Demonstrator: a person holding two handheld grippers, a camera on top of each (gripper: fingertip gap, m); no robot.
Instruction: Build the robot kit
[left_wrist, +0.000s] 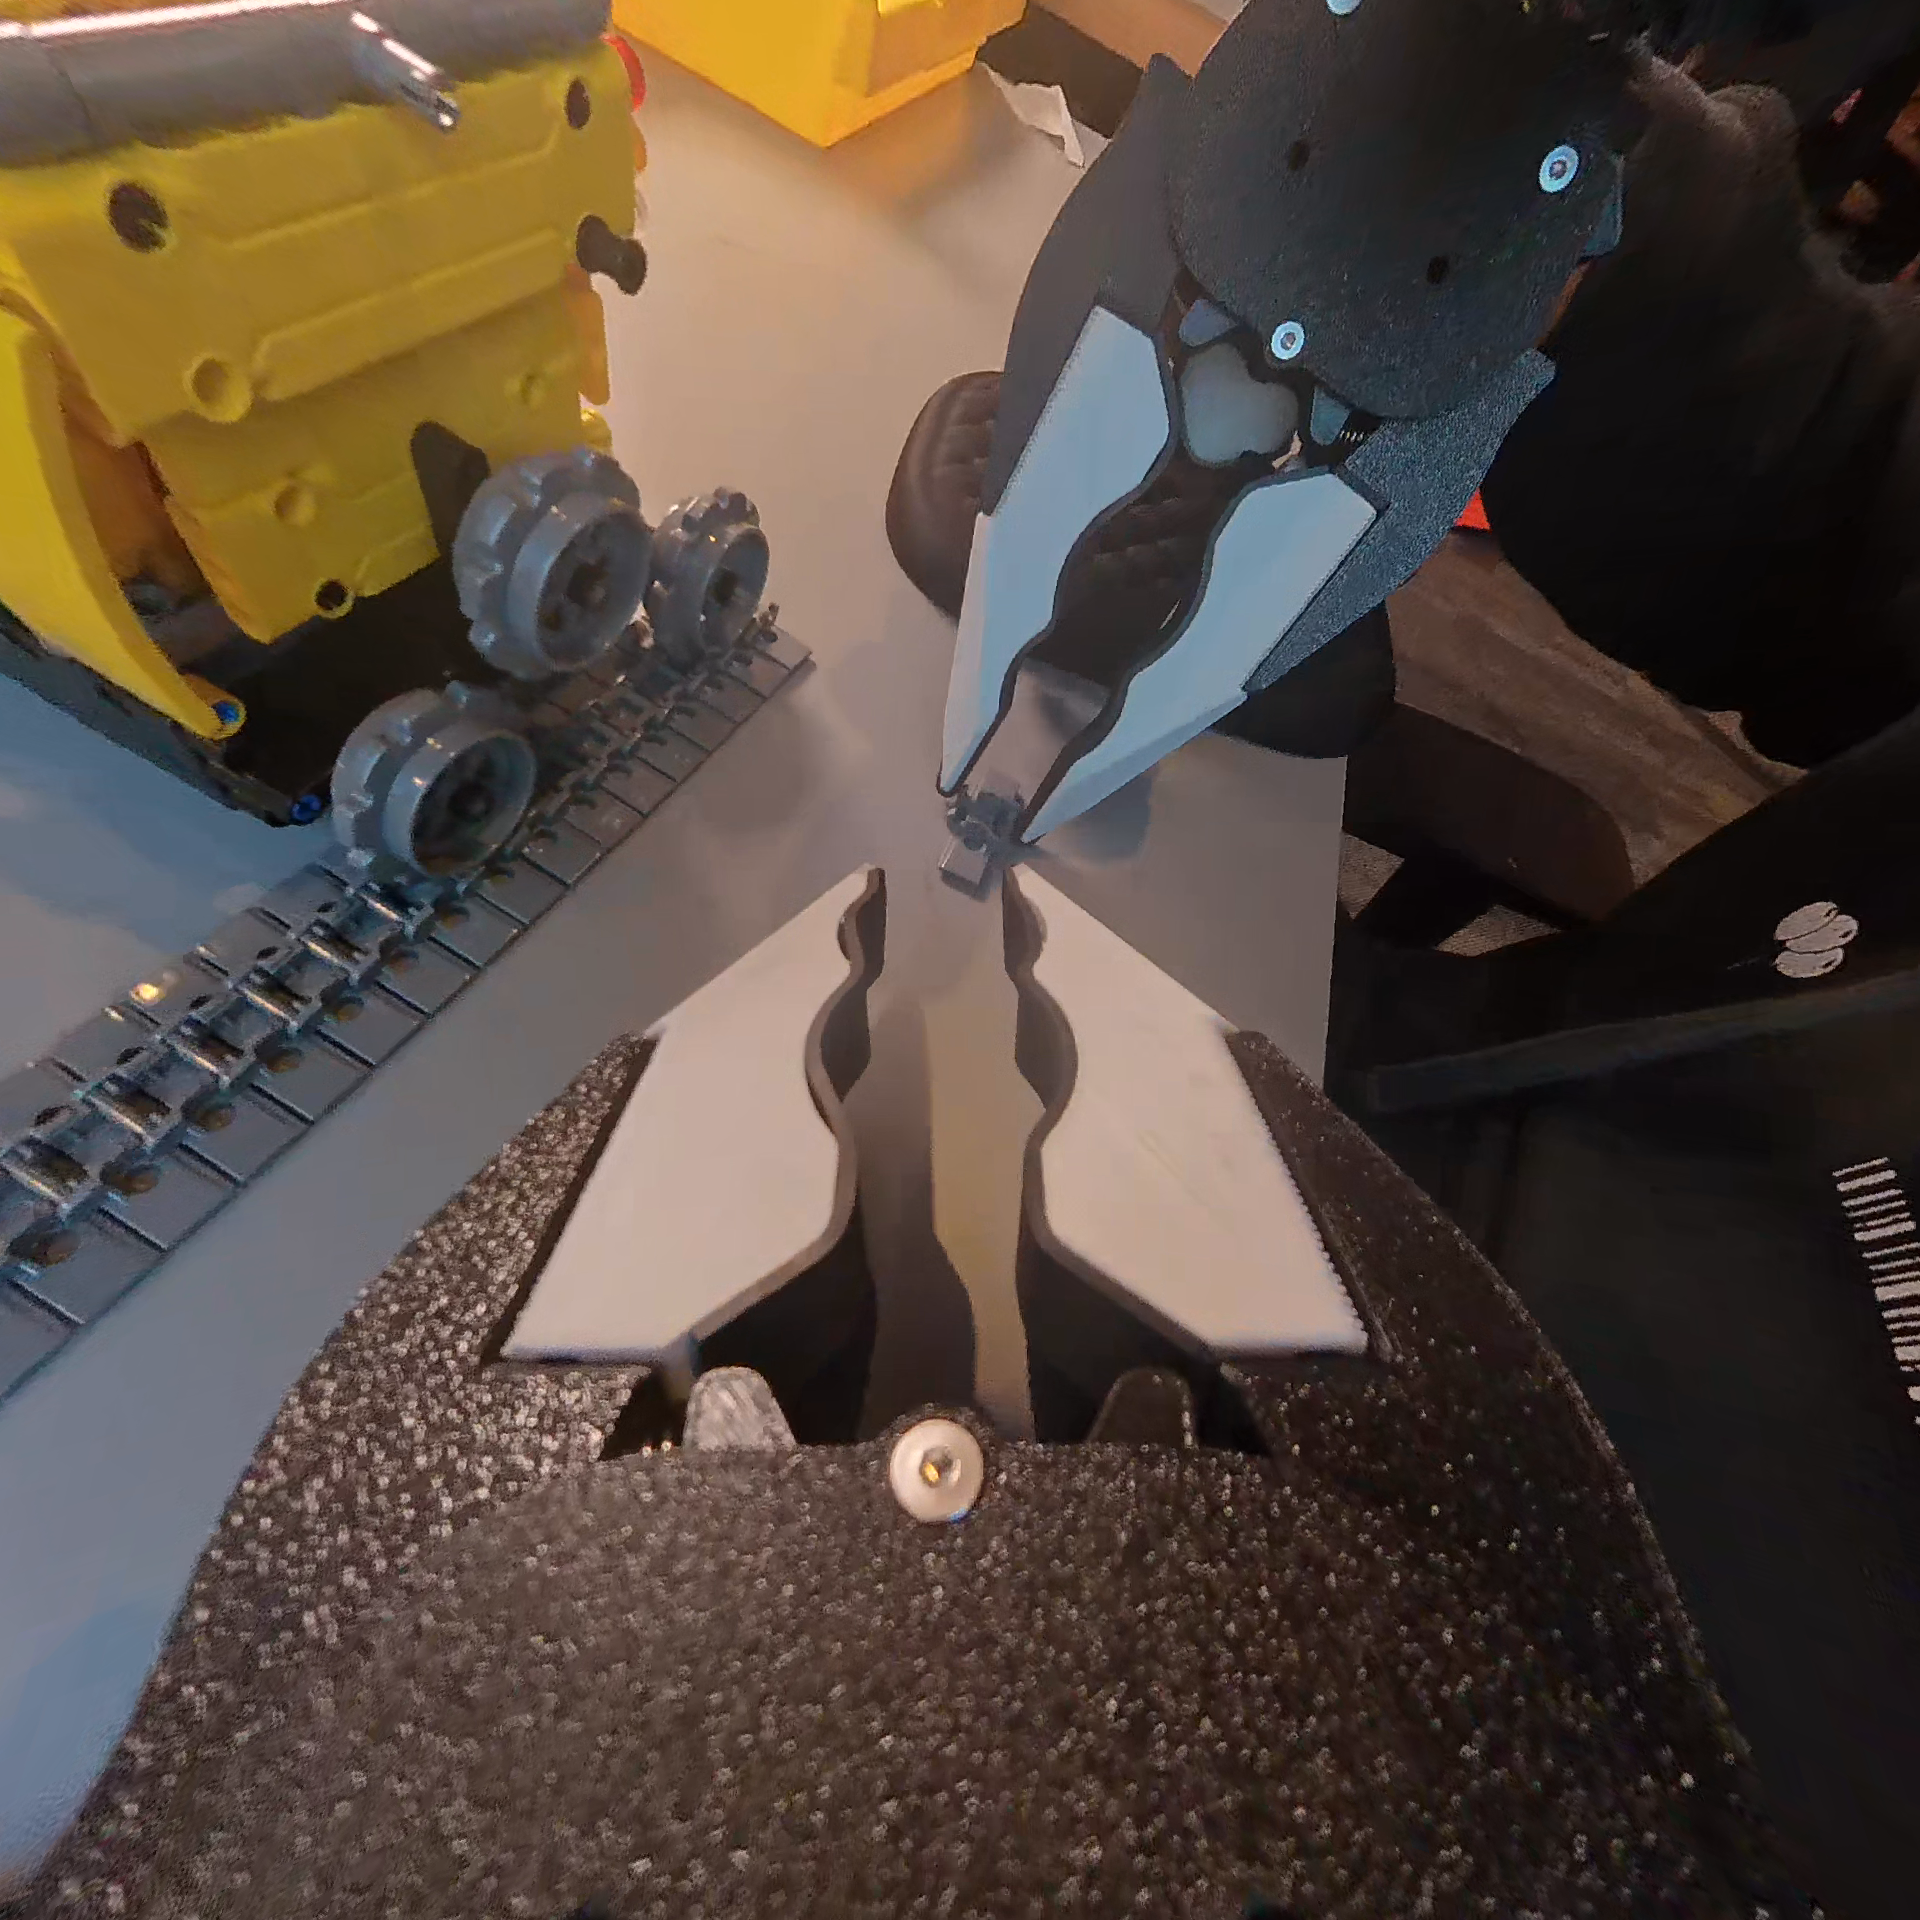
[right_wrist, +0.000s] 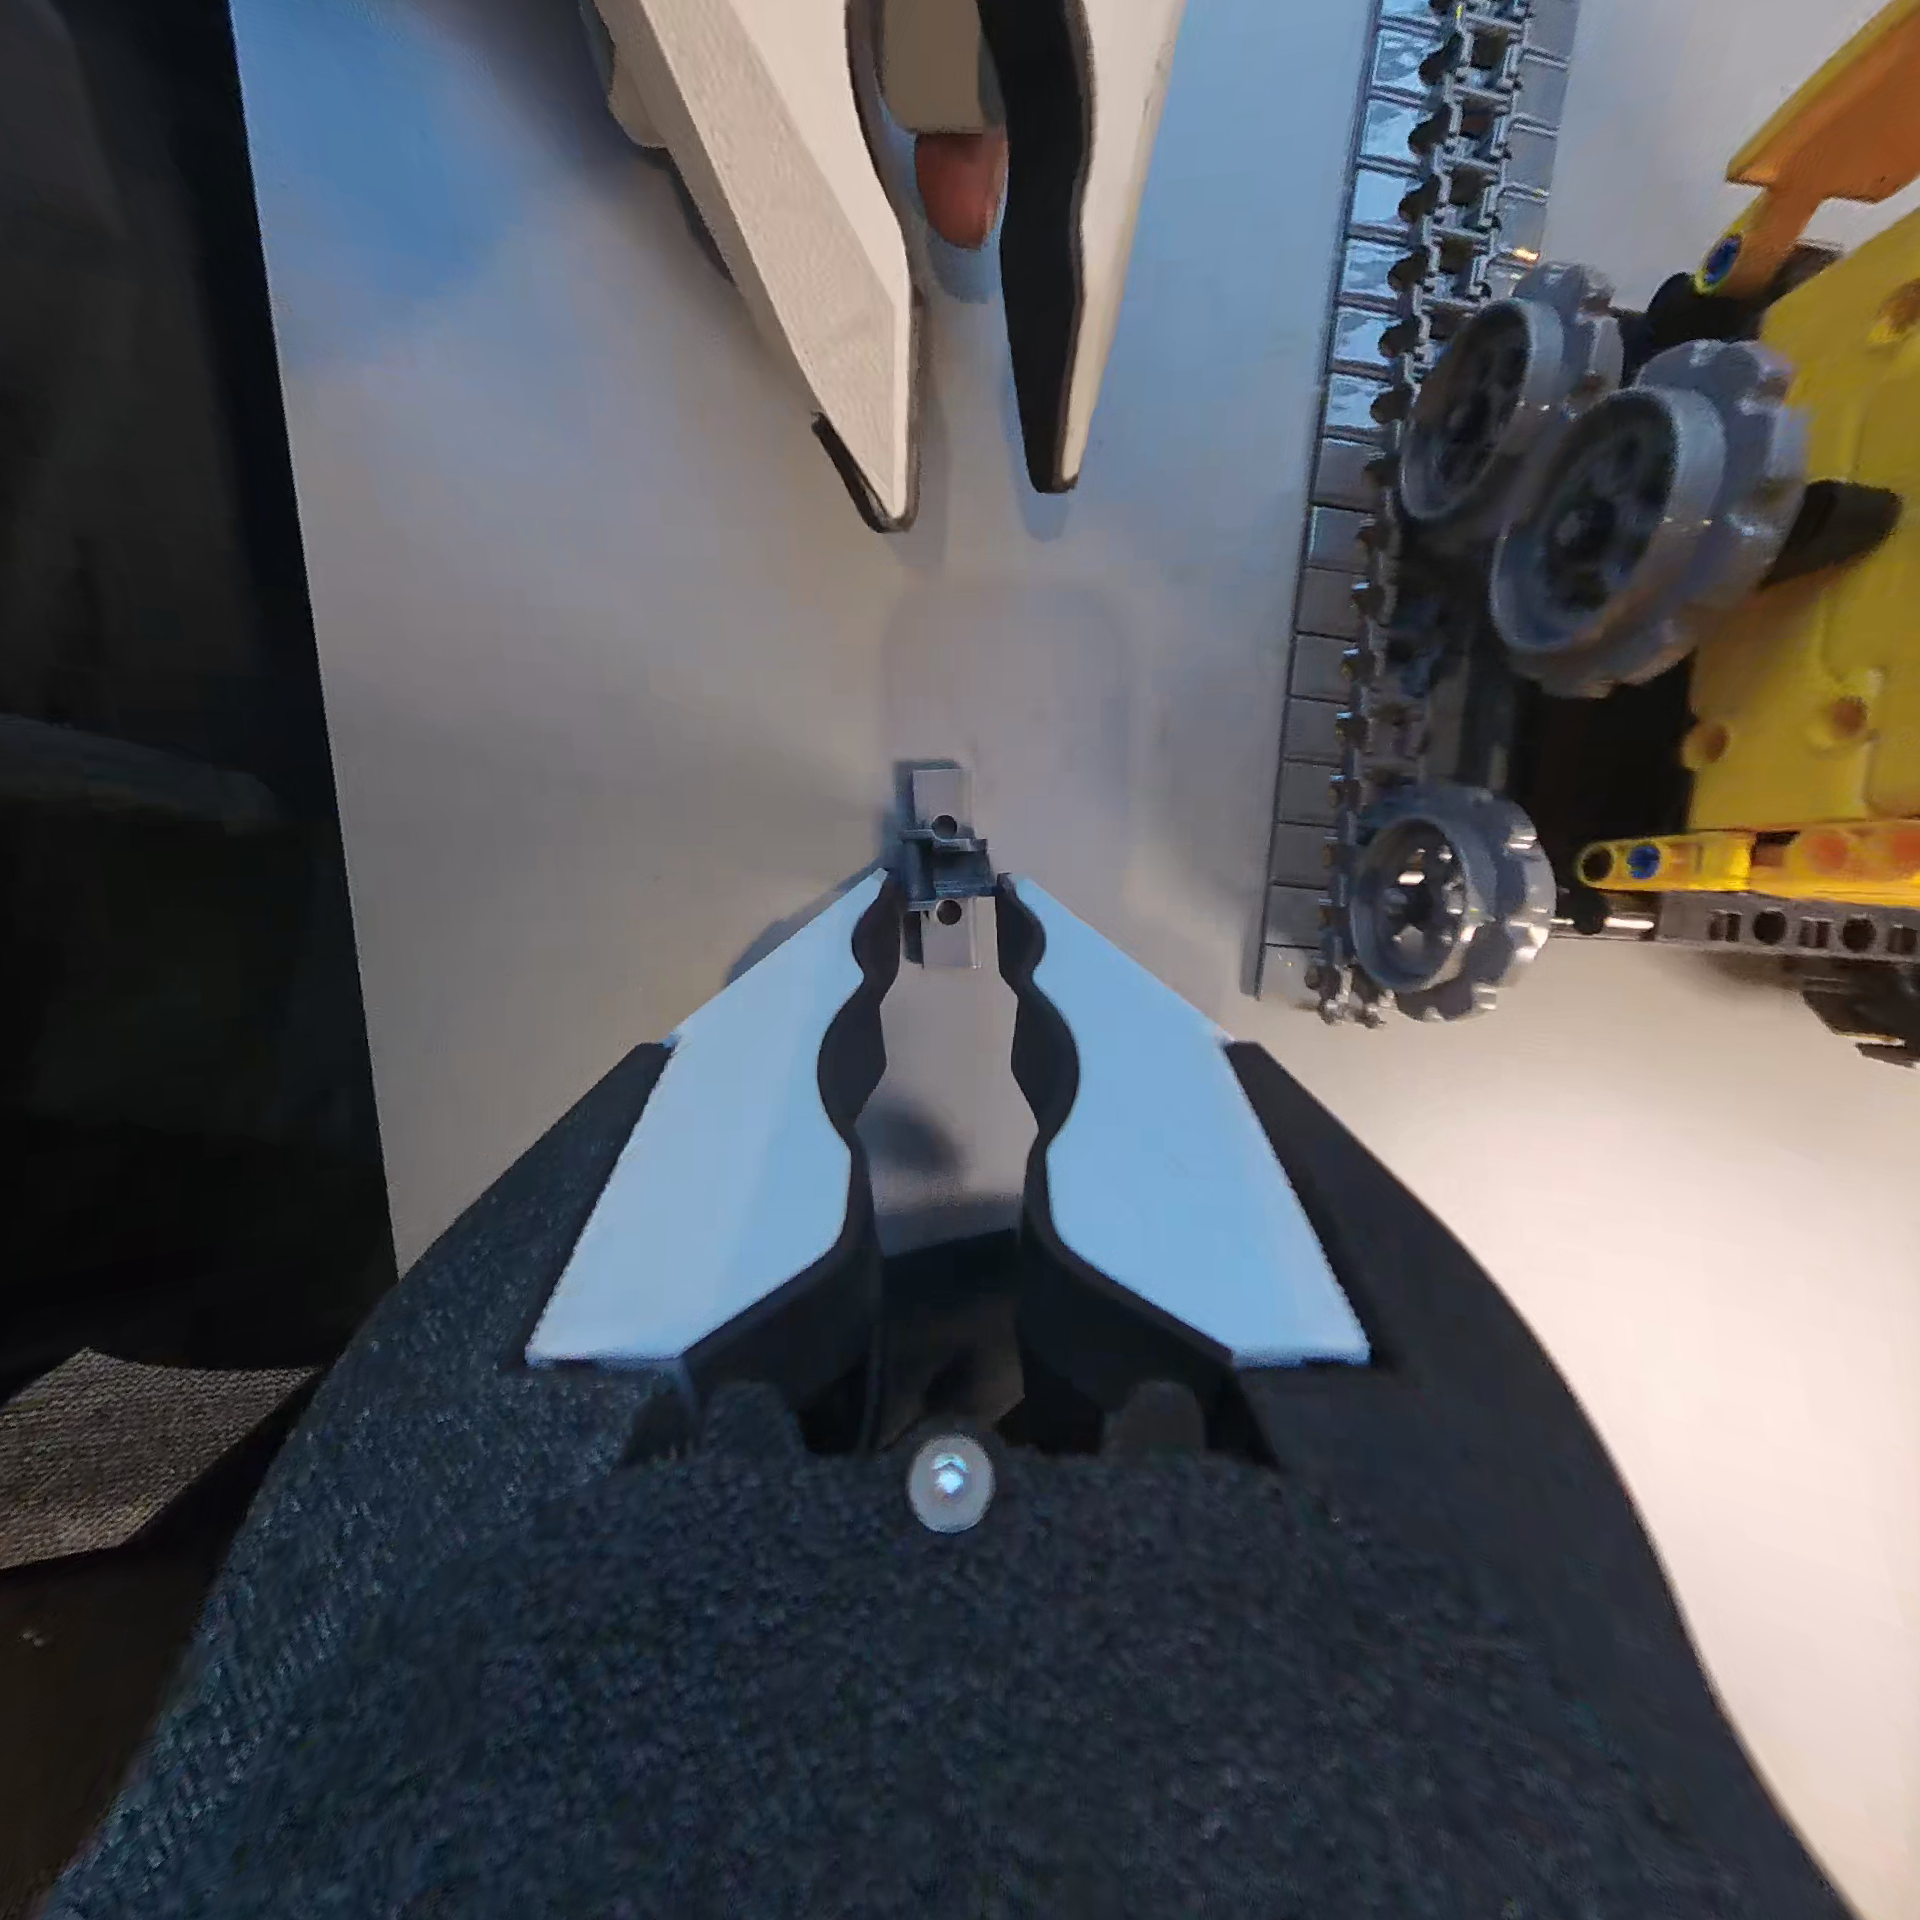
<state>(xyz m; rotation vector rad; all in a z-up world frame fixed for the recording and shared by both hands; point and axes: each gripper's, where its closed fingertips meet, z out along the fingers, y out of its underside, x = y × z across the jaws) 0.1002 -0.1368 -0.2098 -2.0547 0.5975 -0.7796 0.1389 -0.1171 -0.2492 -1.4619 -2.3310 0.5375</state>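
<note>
Tabletop (left_wrist: 790, 343), pale grey and smooth, fills both views, its edge dropping off to dark chairs (left_wrist: 1507, 810) and floor on one side. A yellow brick-built vehicle (left_wrist: 312, 312) sits on it, grey toothed wheels (left_wrist: 551, 571) resting on a long dark grey track (left_wrist: 343, 935) laid out flat across the surface; a second yellow block (left_wrist: 831, 62) sits farther back. Out in the open stretch of table, well apart from the track, is one small dark grey track link (right_wrist: 940, 883), boxy, with two small round holes showing on its face and a lighter flat plate at each end. The right gripper (right_wrist: 943, 883) comes in low over the table edge, tips pinched against the link's two sides, jaws narrowed to just the width of the piece; in the left wrist view those tips (left_wrist: 987, 821) point down at a slant, the link's plate hanging below them, and whether it touches the table cannot be told. The left gripper (left_wrist: 943, 883) faces it from the opposite side, fingers parted a modest way with nothing between them, tips just short of the link. In the right wrist view the left gripper's pale fingers (right_wrist: 831, 312) hang down from the top of the frame, tips apart, bare table beneath.
</note>
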